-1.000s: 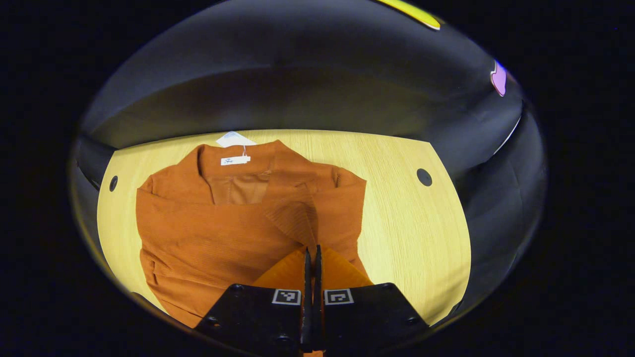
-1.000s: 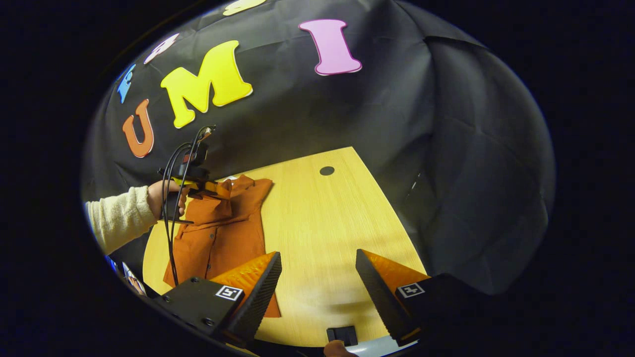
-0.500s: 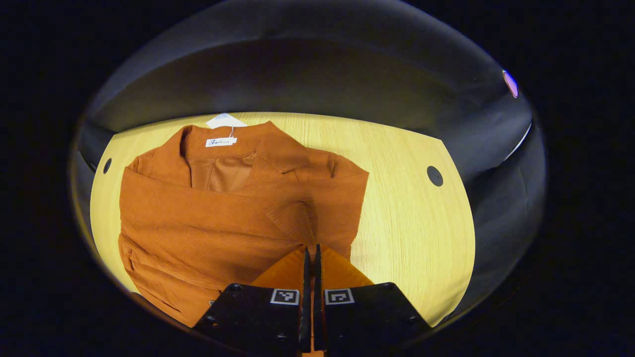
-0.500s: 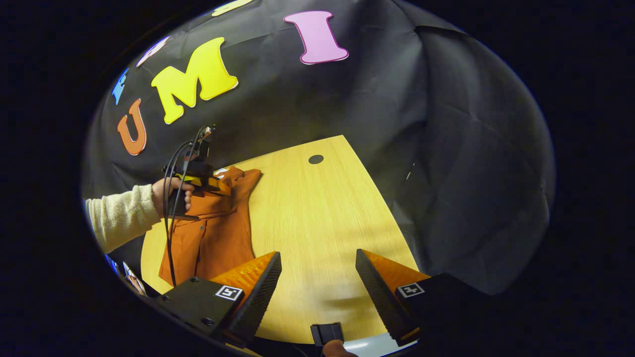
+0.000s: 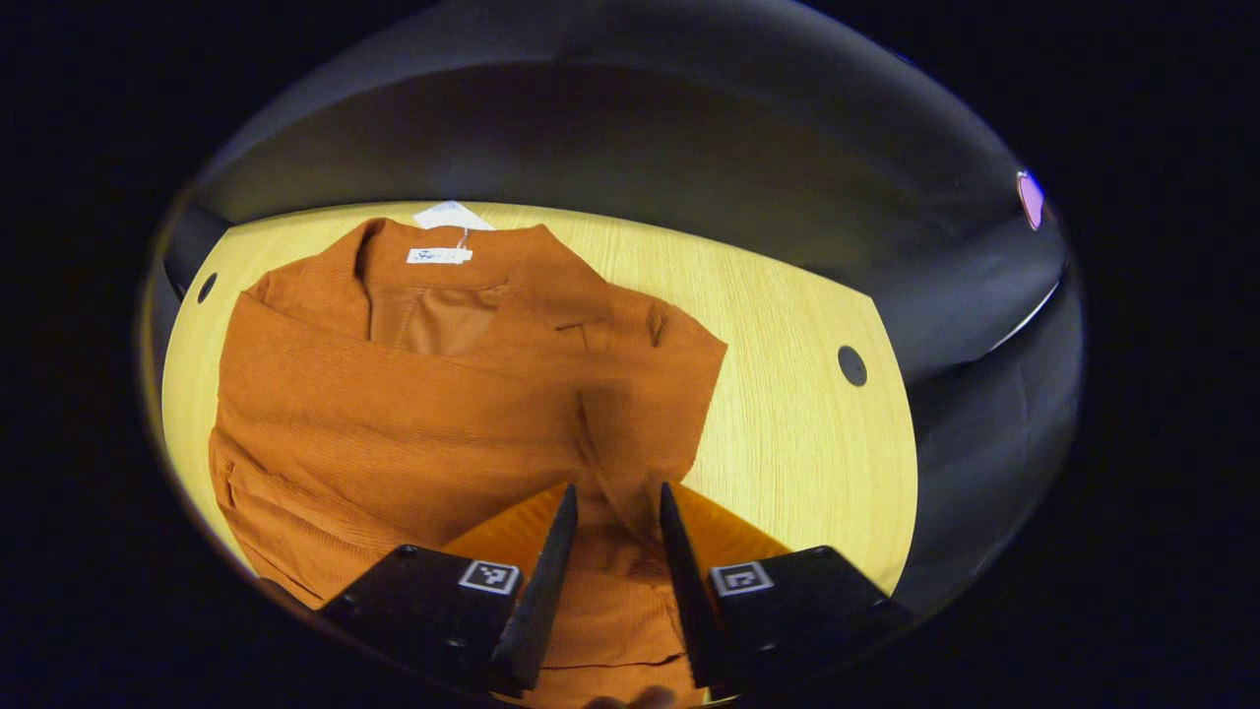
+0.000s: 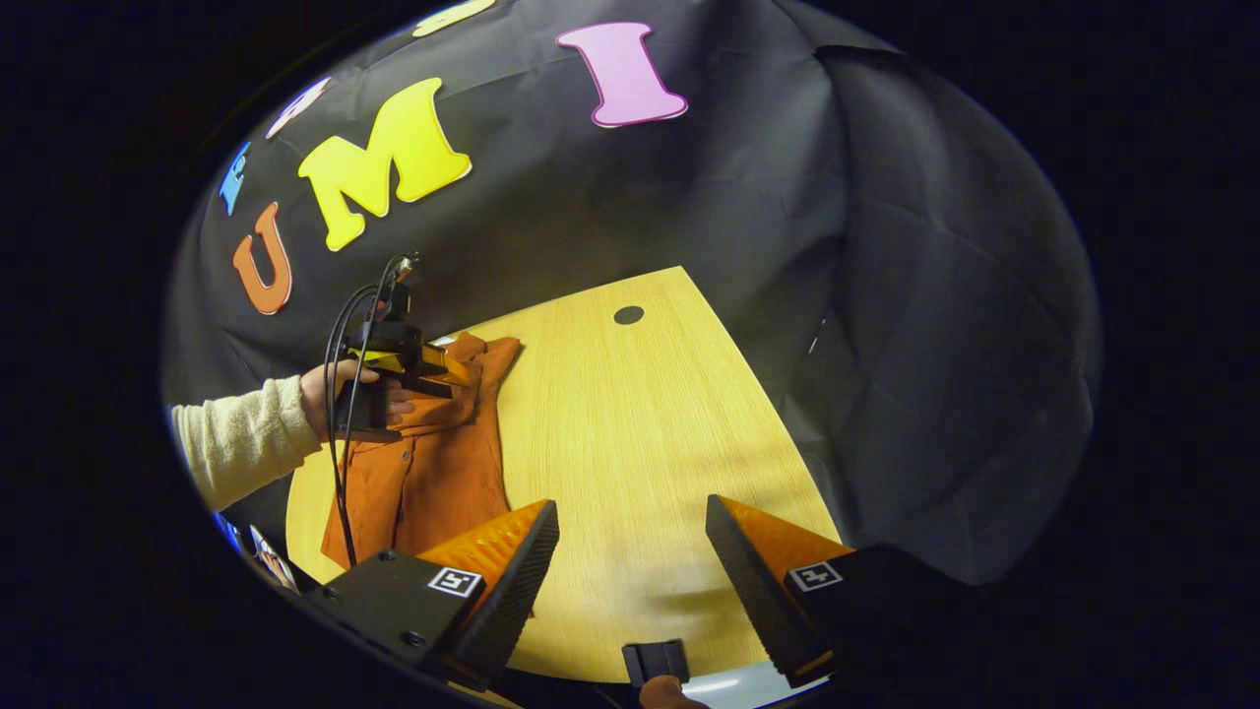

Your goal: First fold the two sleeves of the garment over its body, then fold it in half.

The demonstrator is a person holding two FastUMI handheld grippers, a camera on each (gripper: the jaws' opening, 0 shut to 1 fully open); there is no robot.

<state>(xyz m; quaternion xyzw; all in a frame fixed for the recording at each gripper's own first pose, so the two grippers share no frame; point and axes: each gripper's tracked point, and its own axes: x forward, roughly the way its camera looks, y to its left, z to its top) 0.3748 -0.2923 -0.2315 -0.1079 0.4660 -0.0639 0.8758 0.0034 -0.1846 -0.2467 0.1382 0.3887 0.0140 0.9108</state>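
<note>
sleeve let go, fold not yet safe

the main risk, as i judge it, is the freshly laid sleeve creeping back off the body. the left gripper (image 5: 610, 512) has its jaws parted with a strip of the rust-orange ribbed garment (image 5: 423, 414) lying between them, apparently not pinched. if the fingers lift away while brushing that strip, the cloth could drag along and undo the fold. the fabric looks thick and springy, so it may also lift at the crease by itself. a second risk is the half fold to come: the layers are bunched toward 7 o'clock in the left gripper view, and folding over a lumpy stack would likely give a crooked result.

the right gripper (image 6: 630, 551) hovers with its jaws wide apart, holding nothing, above the bare pale wooden table (image 6: 630, 443). from there the left gripper sits at about 10 o'clock, in a hand (image 6: 330, 394) with a cream knitted sleeve (image 6: 236, 443).

the garment lies flat on the table, collar toward 12 o'clock in the left gripper view, with a white neck label (image 5: 439, 256) and a white paper tag (image 5: 451, 214) at the collar. a sleeve crosses the chest diagonally, from the 10 o'clock shoulder toward the fingers. the far sleeve seems tucked in too, though i cannot be sure. dark round holes (image 5: 851, 365) mark the tabletop.
</note>
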